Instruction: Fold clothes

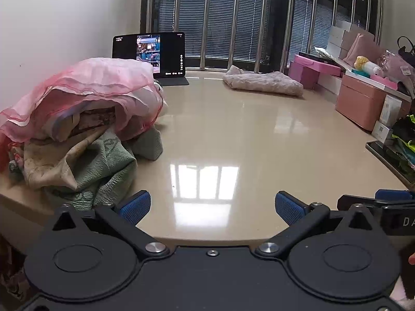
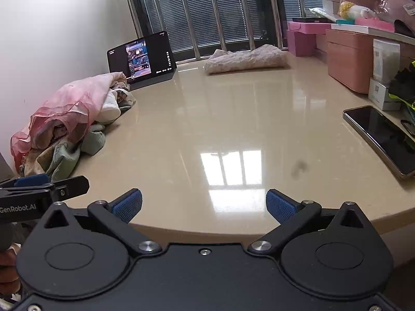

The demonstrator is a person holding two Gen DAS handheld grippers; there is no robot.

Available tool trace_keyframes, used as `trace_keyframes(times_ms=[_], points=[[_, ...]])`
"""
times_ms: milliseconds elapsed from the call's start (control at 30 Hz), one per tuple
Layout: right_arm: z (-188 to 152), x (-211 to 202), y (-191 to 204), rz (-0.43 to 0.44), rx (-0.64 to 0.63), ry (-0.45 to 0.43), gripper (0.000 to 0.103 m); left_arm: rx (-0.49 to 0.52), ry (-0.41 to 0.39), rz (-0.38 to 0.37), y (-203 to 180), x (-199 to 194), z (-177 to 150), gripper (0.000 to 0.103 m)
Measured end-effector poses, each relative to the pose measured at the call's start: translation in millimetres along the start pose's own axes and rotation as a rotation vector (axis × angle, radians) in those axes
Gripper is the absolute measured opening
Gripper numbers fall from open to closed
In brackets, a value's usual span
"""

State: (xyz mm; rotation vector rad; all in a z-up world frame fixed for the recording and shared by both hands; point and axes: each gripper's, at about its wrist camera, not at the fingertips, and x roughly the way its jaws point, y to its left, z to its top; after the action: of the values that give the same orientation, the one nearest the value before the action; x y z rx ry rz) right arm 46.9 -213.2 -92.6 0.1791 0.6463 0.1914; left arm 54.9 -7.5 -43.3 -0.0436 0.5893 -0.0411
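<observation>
The right wrist view shows white lettering "GenRobot.AI" on the black body of the left gripper (image 2: 33,189), which enters at the left edge. In the left wrist view, the right gripper (image 1: 384,202) carries white letters "DA" on its black body, cut off by the picture's edge. The tablet (image 1: 149,55) screen shows small text, too tiny to read.

Both wrist views face the window across the table (image 1: 233,119) — side by side.
</observation>
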Motion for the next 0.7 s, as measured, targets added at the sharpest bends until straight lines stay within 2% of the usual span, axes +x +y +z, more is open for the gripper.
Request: trace_keyframes(times_ms=[400, 700], points=[[-2.1, 3.7, 1.1, 0.007, -0.002, 0.013, 0.103, -0.015, 0.021, -0.018, 2.0, 3.0, -0.7, 0.103], [-3.1, 4.7, 1.9, 0.009, -0.003, 0.022, 0.103, -0.006, 0.022, -0.003, 1.4, 3.9, -0.2, 0.103]])
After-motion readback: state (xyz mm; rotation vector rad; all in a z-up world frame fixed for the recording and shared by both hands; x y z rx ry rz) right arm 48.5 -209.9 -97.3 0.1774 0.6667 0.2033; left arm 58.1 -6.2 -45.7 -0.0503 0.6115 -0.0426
